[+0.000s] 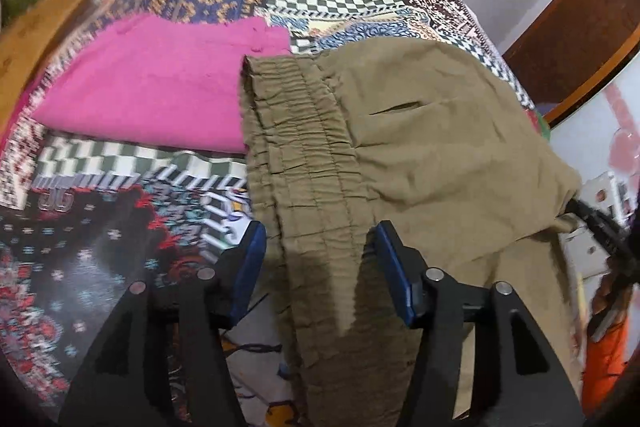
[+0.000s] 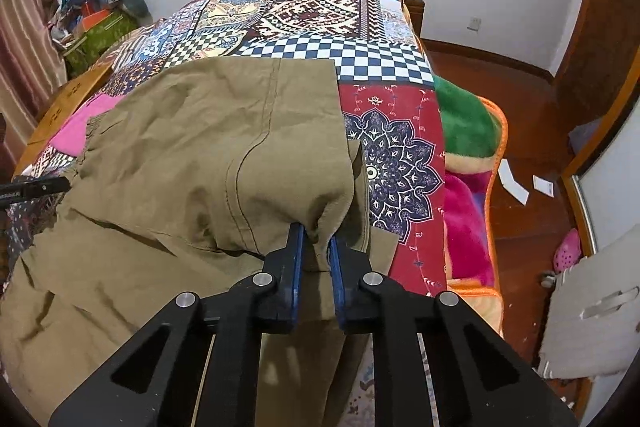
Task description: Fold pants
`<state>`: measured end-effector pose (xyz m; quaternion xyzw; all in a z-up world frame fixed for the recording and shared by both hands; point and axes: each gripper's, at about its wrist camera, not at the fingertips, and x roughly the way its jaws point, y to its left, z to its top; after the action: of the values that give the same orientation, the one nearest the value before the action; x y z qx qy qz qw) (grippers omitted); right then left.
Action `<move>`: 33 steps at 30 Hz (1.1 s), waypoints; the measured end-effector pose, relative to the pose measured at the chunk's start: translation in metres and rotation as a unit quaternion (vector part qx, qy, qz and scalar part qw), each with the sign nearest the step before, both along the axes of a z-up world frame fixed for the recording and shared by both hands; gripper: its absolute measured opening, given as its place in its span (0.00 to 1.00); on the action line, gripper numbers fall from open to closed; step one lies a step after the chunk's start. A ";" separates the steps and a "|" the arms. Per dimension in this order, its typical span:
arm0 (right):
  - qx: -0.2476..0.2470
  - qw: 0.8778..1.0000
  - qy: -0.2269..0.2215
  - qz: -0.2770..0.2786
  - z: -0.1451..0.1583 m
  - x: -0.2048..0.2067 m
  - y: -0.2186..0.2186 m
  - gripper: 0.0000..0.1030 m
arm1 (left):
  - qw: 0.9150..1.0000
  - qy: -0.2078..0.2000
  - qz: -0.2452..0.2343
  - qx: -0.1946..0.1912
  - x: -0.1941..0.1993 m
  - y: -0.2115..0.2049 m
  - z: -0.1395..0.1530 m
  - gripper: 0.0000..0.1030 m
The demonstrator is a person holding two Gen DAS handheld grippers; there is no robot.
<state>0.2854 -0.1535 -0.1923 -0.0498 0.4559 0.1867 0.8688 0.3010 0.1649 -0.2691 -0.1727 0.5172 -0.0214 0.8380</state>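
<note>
Pants: the khaki pants (image 2: 192, 155) lie on the bed (image 2: 392, 59), just beside a folded pink garment (image 1: 160, 83).
My right jaws (image 2: 316, 247): together, clamped on a bunched fold of khaki cloth.
My left jaws (image 1: 320, 259): apart, astride the elastic waistband (image 1: 296, 131), not pressing.
Handling: soft, light, limp cloth; I judge the waistband and seam the best holds.

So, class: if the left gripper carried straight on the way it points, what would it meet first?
Most likely the olive pants: the left gripper is open, with their gathered waistband lying directly between and ahead of its fingers. Depth is hard to judge here.
</note>
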 end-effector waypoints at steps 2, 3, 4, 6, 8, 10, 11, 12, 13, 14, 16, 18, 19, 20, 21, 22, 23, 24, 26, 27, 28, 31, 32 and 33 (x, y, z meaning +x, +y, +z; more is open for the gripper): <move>0.006 1.000 0.003 -0.003 0.000 0.002 0.000 0.11 | 1.000 0.003 -0.002 0.005 0.004 -0.003 -0.002 0.54; 0.008 1.000 0.002 -0.005 0.001 0.003 0.000 0.11 | 1.000 0.003 -0.004 0.012 0.004 -0.005 -0.002 0.53; 0.010 1.000 -0.001 -0.006 0.002 0.004 0.000 0.10 | 1.000 0.000 -0.006 0.017 0.004 -0.008 0.000 0.44; 0.011 1.000 -0.010 -0.006 0.007 0.003 0.001 0.09 | 0.999 -0.010 -0.013 0.032 0.003 -0.014 0.006 0.42; 0.008 1.000 -0.024 -0.005 0.013 0.001 0.003 0.07 | 0.997 -0.023 -0.022 0.068 -0.001 -0.023 0.014 0.38; 0.006 0.999 -0.037 -0.005 0.020 0.001 0.004 0.06 | 0.995 -0.031 -0.024 0.097 -0.002 -0.029 0.018 0.12; 0.002 0.999 -0.045 -0.005 0.022 0.000 0.004 0.06 | 0.991 -0.031 -0.023 0.124 -0.002 -0.032 0.020 0.12; -0.001 0.999 -0.050 -0.005 0.024 -0.001 0.004 0.06 | 0.991 -0.034 -0.026 0.129 -0.004 -0.032 0.022 0.12; -0.002 0.999 -0.051 -0.002 0.024 -0.002 0.004 0.06 | 0.991 -0.039 -0.024 0.124 -0.005 -0.030 0.024 0.10; -0.002 0.999 -0.051 0.000 0.024 -0.002 0.004 0.05 | 0.992 -0.042 -0.021 0.121 -0.006 -0.027 0.026 0.10; -0.003 0.999 -0.048 0.000 0.021 -0.003 0.004 0.05 | 0.992 -0.045 -0.019 0.115 -0.007 -0.023 0.028 0.10; -0.009 0.999 -0.040 -0.003 0.015 -0.002 0.003 0.05 | 0.993 -0.043 -0.016 0.112 -0.010 -0.020 0.026 0.10; -0.010 0.999 -0.036 -0.005 0.013 -0.002 0.002 0.05 | 0.993 -0.040 -0.015 0.113 -0.010 -0.019 0.023 0.10; -0.011 0.999 -0.030 -0.009 0.009 0.000 0.001 0.05 | 0.992 -0.038 -0.016 0.117 -0.009 -0.020 0.022 0.10; -0.012 0.999 -0.027 -0.013 0.007 0.001 -0.002 0.05 | 0.992 -0.038 -0.016 0.122 -0.008 -0.021 0.020 0.10; -0.014 1.000 -0.022 -0.016 0.005 0.002 -0.004 0.05 | 0.991 -0.038 -0.017 0.127 -0.008 -0.022 0.019 0.10; -0.018 1.000 -0.018 -0.017 0.002 0.002 -0.006 0.04 | 0.990 -0.034 -0.019 0.136 -0.007 -0.024 0.016 0.10; -0.024 0.999 -0.015 -0.020 -0.001 0.002 -0.007 0.04 | 0.989 -0.032 -0.021 0.140 -0.007 -0.024 0.014 0.10; -0.042 0.999 -0.004 -0.021 -0.009 0.003 -0.008 0.04 | 0.988 -0.027 -0.024 0.147 -0.005 -0.025 0.010 0.10; -0.051 0.999 -0.002 -0.021 -0.012 0.002 -0.007 0.04 | 0.988 -0.026 -0.024 0.147 -0.004 -0.026 0.009 0.10; -0.059 0.998 0.000 -0.021 -0.013 0.000 -0.006 0.04 | 0.989 -0.026 -0.024 0.146 -0.005 -0.025 0.009 0.10; -0.065 0.998 0.001 -0.010 -0.004 -0.006 -0.007 0.05 | 0.990 -0.034 -0.022 0.137 -0.009 -0.021 0.018 0.13; -0.060 0.998 0.003 -0.012 0.000 -0.005 -0.009 0.05 | 0.990 -0.036 -0.021 0.135 -0.010 -0.019 0.021 0.13; -0.049 0.999 0.006 -0.014 0.005 -0.004 -0.013 0.05 | 0.990 -0.039 -0.020 0.132 -0.011 -0.016 0.025 0.14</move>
<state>0.2811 -0.1668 -0.1869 -0.0849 0.4703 0.1517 0.8652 0.2900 0.1492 -0.2443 -0.0494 0.4855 0.0238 0.8725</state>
